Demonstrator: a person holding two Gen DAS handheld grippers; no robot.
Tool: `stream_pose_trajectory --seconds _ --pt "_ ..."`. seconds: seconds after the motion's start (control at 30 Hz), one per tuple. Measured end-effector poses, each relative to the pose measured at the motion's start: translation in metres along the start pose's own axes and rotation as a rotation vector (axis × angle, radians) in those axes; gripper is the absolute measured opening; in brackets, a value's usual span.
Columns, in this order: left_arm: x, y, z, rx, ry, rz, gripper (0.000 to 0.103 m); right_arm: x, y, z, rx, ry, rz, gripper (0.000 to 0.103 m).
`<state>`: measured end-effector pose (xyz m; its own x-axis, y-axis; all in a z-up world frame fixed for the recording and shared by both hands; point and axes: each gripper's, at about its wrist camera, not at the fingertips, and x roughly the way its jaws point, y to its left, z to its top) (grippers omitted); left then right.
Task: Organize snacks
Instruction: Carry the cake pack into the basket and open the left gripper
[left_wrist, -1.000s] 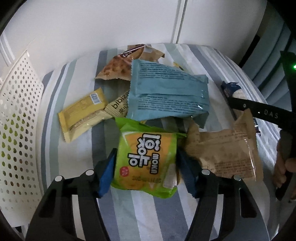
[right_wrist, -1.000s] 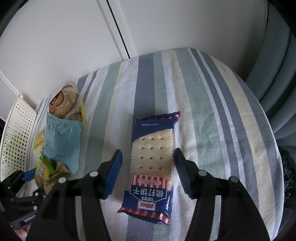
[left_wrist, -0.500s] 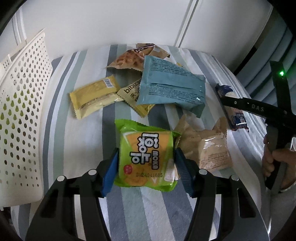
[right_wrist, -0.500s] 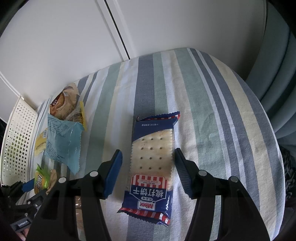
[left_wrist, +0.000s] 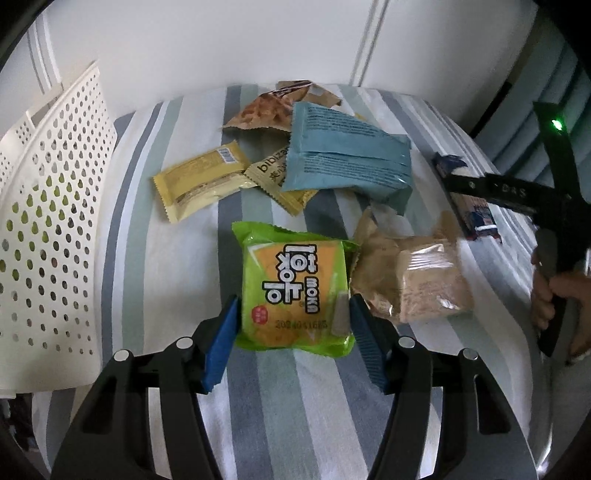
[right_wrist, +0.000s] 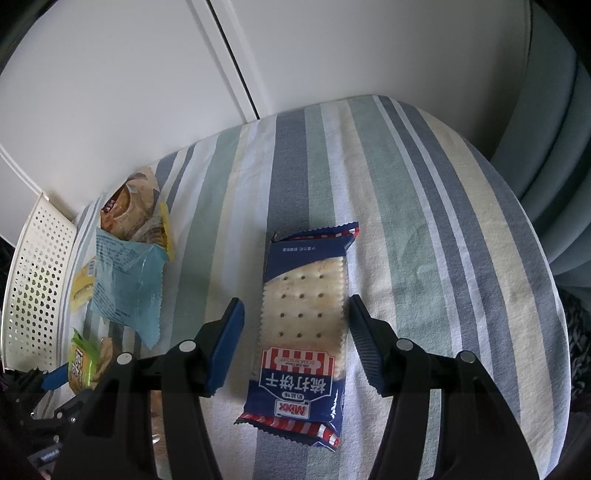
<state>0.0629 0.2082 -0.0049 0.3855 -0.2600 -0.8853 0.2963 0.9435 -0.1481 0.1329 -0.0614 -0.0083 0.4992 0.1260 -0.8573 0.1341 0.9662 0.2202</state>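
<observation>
Striped cloth (right_wrist: 424, 206) covering the worktop, white wall behind, perforated white basket (left_wrist: 48, 229) sitting at the left. Left hand-held gripper (left_wrist: 293, 332) is pinching the green snack pack (left_wrist: 295, 291) across its near sides; looks light, puffy and slick, so I'd be holding mid-body, not the crimped ends. Right hand-held gripper (right_wrist: 295, 336) is straddling the blue cracker pack (right_wrist: 303, 317), jaws spread, left pad clear of the film; flat, stiff and likely brittle, so I'd take it by the long edges, gently.

Surface: striped cloth (left_wrist: 177, 266) over the desk, filling mid-frame
Left edge: white perforated basket (left_wrist: 48, 236)
Upper centre: brown packet (left_wrist: 266, 110); teal packet (left_wrist: 343, 158); two yellow packets (left_wrist: 199, 181)
Centre: green packet (left_wrist: 295, 291); tan packet (left_wrist: 410, 280)
Right-wrist centre: blue cracker packet (right_wrist: 306, 317)
</observation>
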Motion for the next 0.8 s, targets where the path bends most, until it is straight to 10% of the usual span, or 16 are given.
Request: stream_pose_trajectory --seconds 0.37,0.8 --pt "0.019 -0.022 0.017 0.011 -0.002 0.042 0.058 0.001 -0.001 0.001 0.006 -0.002 0.013 0.059" --pt "-0.051 -0.013 0.011 0.006 -0.171 0.016 0.058 0.000 -0.007 0.002 0.024 -0.007 0.025 0.055"
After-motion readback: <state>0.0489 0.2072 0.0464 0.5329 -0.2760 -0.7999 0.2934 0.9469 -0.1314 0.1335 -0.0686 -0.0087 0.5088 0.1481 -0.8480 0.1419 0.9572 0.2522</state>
